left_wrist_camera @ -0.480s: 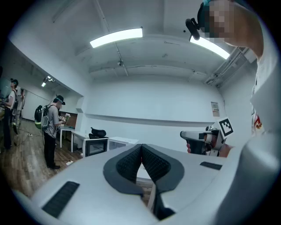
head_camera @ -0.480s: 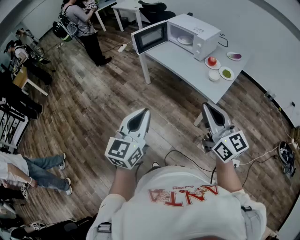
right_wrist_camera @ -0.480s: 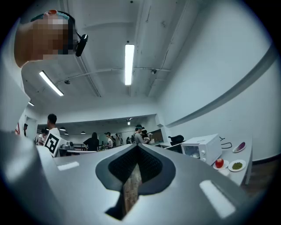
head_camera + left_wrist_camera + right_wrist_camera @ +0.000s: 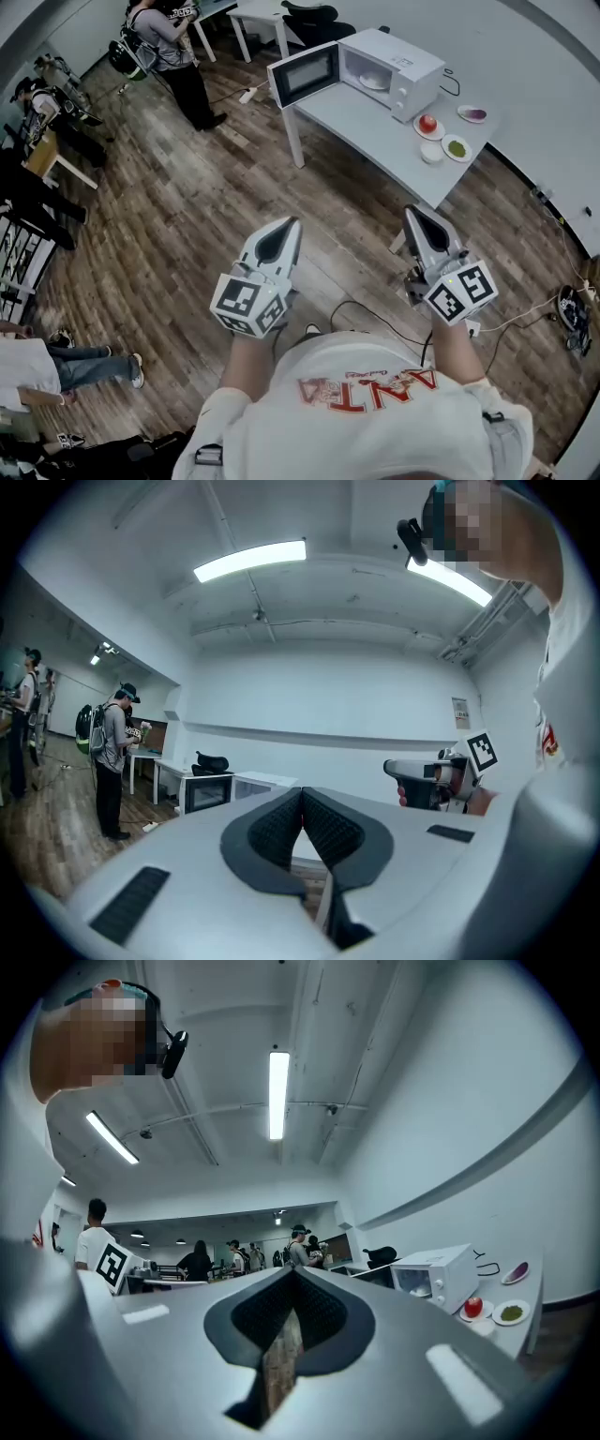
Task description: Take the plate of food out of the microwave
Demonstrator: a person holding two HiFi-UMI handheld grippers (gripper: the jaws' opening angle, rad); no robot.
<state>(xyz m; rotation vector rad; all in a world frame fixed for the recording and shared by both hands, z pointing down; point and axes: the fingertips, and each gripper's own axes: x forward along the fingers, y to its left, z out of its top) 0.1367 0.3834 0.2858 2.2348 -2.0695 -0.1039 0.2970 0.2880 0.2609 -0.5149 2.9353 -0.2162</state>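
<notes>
Head view: your left tool (image 4: 285, 227) and right tool (image 4: 413, 214) are both closed on nothing, well short of the white box-shaped microwave (image 4: 392, 58).
The pale round plate of food (image 4: 373, 82) sits inside it on the far white surface (image 4: 370, 127), with the dark-windowed door (image 4: 304, 73) swung open to the left. A tilted lift could spill the food; a wide swing could clip that door or the small dishes (image 4: 456, 147) to the right. You hold both tools side by side, pointing forward, roughly level.
</notes>
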